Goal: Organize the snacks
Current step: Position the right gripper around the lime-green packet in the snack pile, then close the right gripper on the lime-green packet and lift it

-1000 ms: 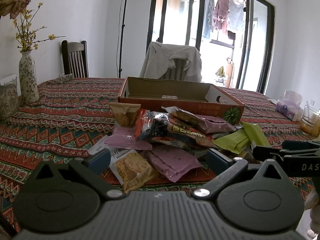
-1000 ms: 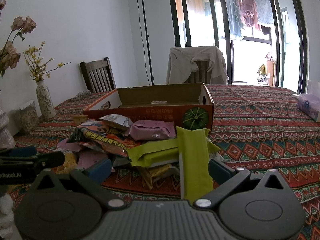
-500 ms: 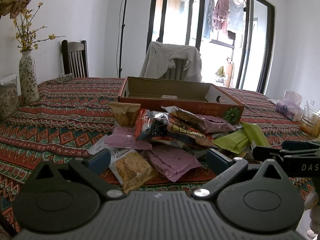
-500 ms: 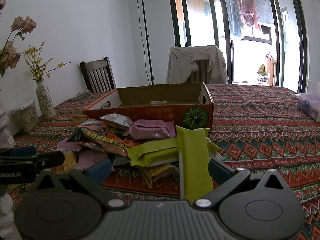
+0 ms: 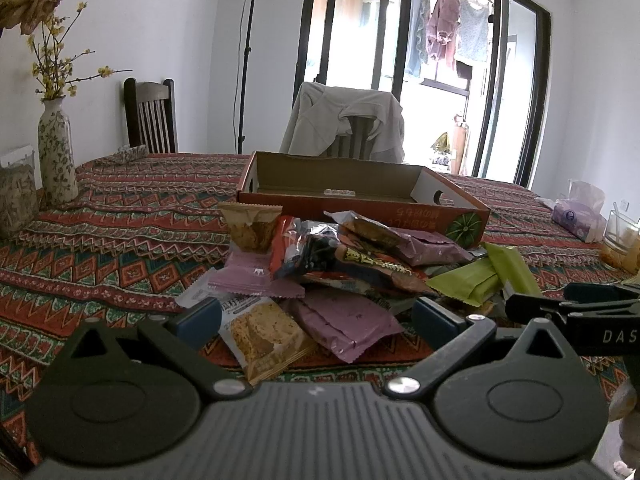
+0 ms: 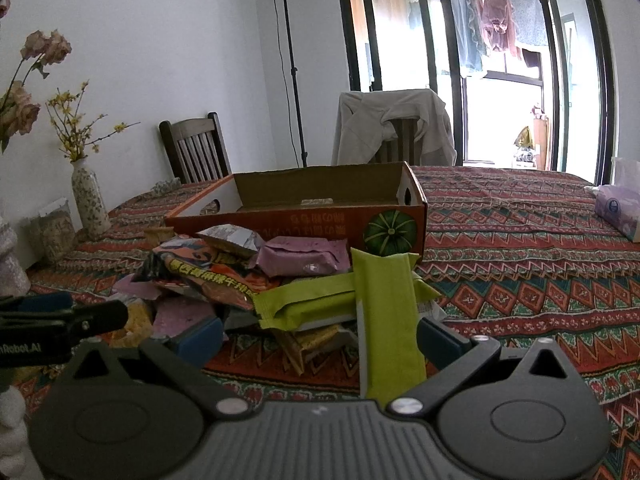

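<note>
both your grippers, left gripper and right gripper, hover spread wide and empty at the table's near edge — snacks heaped before the empty box, ready for sorting.

Cardboard box: matt brown inside, printed orange outside. Snack packets: glossy crinkled plastic film; green wrappers smoother, satin. Tablecloth: woven patterned cloth, matt. Vase: glazed ceramic, floral print. Chair: dark varnished wood. Left gripper and right gripper: matt black plastic, ribbed housing, bright metal screws.
</note>
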Demonstrator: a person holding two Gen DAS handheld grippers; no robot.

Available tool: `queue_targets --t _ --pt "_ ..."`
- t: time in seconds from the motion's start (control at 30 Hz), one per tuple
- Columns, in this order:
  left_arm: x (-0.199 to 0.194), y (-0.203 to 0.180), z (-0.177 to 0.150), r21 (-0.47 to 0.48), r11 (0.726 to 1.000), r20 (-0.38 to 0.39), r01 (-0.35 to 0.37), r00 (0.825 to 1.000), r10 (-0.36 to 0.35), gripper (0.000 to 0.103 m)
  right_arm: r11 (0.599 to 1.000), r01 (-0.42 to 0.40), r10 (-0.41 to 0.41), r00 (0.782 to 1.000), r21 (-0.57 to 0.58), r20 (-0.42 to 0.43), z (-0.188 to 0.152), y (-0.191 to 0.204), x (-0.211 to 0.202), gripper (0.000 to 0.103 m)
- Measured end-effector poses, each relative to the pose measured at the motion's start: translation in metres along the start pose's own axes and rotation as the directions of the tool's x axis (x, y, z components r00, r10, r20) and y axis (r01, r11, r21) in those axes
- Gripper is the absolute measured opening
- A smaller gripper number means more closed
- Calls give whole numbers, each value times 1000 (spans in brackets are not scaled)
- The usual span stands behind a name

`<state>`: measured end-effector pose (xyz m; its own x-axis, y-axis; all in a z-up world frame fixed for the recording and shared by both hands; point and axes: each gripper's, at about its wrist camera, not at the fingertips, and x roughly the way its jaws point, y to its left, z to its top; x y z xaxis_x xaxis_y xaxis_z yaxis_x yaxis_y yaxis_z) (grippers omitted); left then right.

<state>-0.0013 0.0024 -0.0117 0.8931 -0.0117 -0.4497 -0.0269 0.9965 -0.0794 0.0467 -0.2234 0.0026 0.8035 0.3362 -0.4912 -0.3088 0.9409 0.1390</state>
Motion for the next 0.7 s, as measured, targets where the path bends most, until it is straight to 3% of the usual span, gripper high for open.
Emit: queue_targets --t 0.5,0.7 --pt "5 6 0 -20 999 -4 -25 1000 25 103 1000 12 -12 1000 12 -14 -1 -7 3 103" --pt "7 7 1 -20 999 -4 -36 999 36 103 999 28 -28 999 14 -31 -2 -16 9 91"
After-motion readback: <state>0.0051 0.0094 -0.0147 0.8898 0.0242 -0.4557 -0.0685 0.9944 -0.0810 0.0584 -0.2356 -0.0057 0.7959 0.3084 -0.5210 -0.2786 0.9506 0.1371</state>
